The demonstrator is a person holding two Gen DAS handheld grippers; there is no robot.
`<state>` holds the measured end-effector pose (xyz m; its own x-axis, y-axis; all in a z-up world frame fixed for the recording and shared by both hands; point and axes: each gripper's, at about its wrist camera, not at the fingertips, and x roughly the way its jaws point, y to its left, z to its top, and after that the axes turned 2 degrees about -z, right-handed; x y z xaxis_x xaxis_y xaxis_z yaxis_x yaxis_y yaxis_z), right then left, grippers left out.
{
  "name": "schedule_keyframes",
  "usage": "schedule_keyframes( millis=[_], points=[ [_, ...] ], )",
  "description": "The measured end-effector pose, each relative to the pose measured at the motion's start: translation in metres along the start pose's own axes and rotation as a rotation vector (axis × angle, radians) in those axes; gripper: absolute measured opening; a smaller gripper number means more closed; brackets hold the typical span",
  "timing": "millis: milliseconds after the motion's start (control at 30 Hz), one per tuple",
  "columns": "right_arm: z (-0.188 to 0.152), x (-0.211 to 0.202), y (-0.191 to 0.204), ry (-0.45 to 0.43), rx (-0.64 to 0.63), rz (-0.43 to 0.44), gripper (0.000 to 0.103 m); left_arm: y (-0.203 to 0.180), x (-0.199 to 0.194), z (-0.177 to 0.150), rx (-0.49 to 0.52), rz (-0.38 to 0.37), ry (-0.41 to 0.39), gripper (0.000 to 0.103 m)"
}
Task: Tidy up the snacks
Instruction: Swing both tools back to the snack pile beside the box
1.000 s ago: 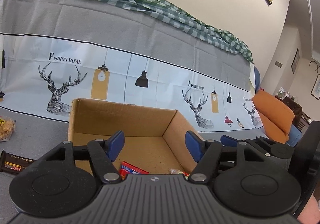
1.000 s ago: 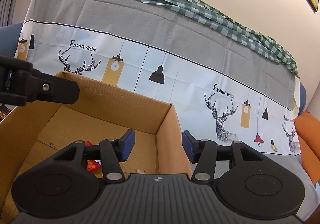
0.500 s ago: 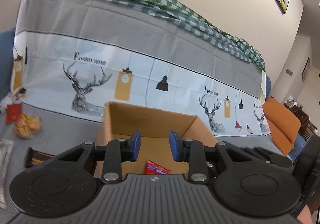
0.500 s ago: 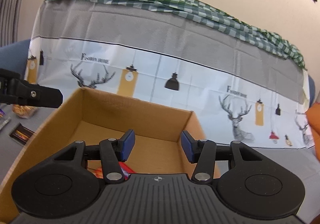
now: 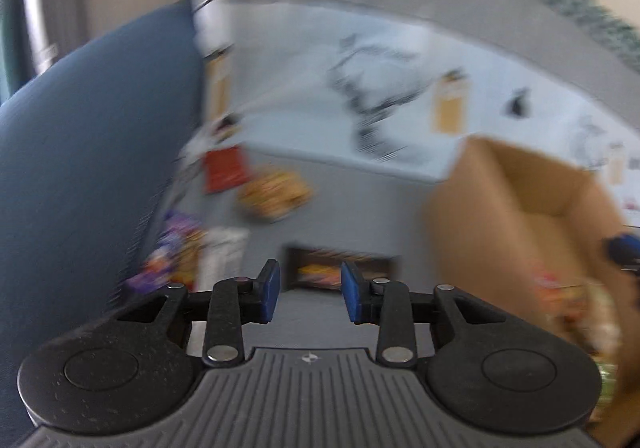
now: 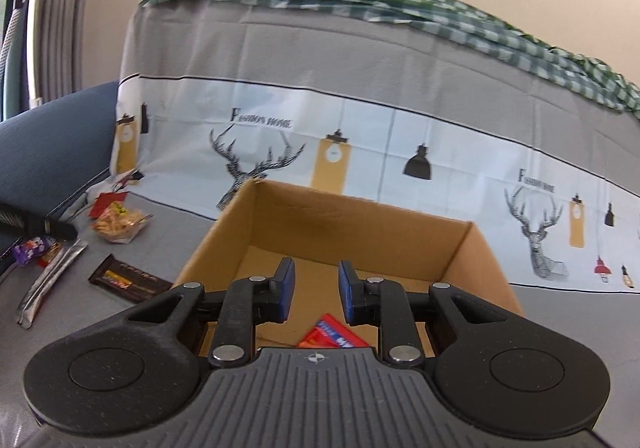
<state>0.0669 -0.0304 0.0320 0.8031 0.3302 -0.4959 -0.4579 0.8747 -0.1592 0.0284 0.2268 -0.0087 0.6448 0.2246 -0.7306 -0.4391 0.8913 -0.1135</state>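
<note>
Now the left tongs (image 5: 307,290) no longer look into the cardboard box (image 6: 360,215), as they did a second ago; they have swung away to the loose snacks on the grey cover beside it, and their view is smeared by the swing. Their jaws are narrow, opening a little, with nothing between them. Past their tips lies a dark snack bar (image 5: 340,268), flat and just beside the box. Further off are an orange bag of crisps (image 5: 274,189), a red packet (image 5: 222,169) and a purple wrapper (image 5: 176,252) against the blue cushion (image 5: 80,167).

Over the box, the right tongs (image 6: 313,290) have drawn back slightly, and their jaws are closing on nothing. A red packet in the box (image 6: 332,336) rests on the box floor below them (so at least one snack is already stowed).

My reading: one drop-off is finished and the left hand is heading for the next item, likely the dark bar. Several snacks remain outside the box, so the tidying is only partly done. The bar lies flat, so the jaws would need to widen and come down over its edges.
</note>
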Motion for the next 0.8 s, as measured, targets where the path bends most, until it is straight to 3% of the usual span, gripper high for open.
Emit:
schedule_keyframes(
  millis=[133, 233, 467, 600, 633, 733, 800],
  points=[
    [-0.001, 0.004, 0.011, 0.008, -0.034, 0.019, 0.025, 0.029, 0.032, -0.006, -0.076, 0.091, 0.142, 0.042],
    [-0.001, 0.006, 0.017, 0.012, -0.055, 0.028, 0.025, 0.039, 0.038, -0.008, -0.093, 0.119, 0.13, 0.066],
    [-0.001, 0.008, 0.028, 0.022, -0.086, 0.057, 0.025, 0.05, 0.067, -0.03, -0.075, 0.156, 0.174, 0.067],
    [-0.003, 0.009, 0.035, 0.019, -0.138, 0.068, 0.026, 0.053, 0.072, -0.034, -0.08, 0.153, 0.149, 0.067],
    [-0.003, 0.009, 0.037, 0.017, -0.151, 0.07, 0.026, 0.053, 0.072, -0.035, -0.071, 0.154, 0.143, 0.064],
    [-0.002, 0.01, 0.042, 0.012, -0.173, 0.077, 0.026, 0.053, 0.069, -0.036, -0.067, 0.15, 0.118, 0.035],
    [0.002, 0.008, 0.043, 0.006, -0.18, 0.09, 0.026, 0.057, 0.066, -0.035, -0.099, 0.137, 0.116, 0.028]
  ],
)
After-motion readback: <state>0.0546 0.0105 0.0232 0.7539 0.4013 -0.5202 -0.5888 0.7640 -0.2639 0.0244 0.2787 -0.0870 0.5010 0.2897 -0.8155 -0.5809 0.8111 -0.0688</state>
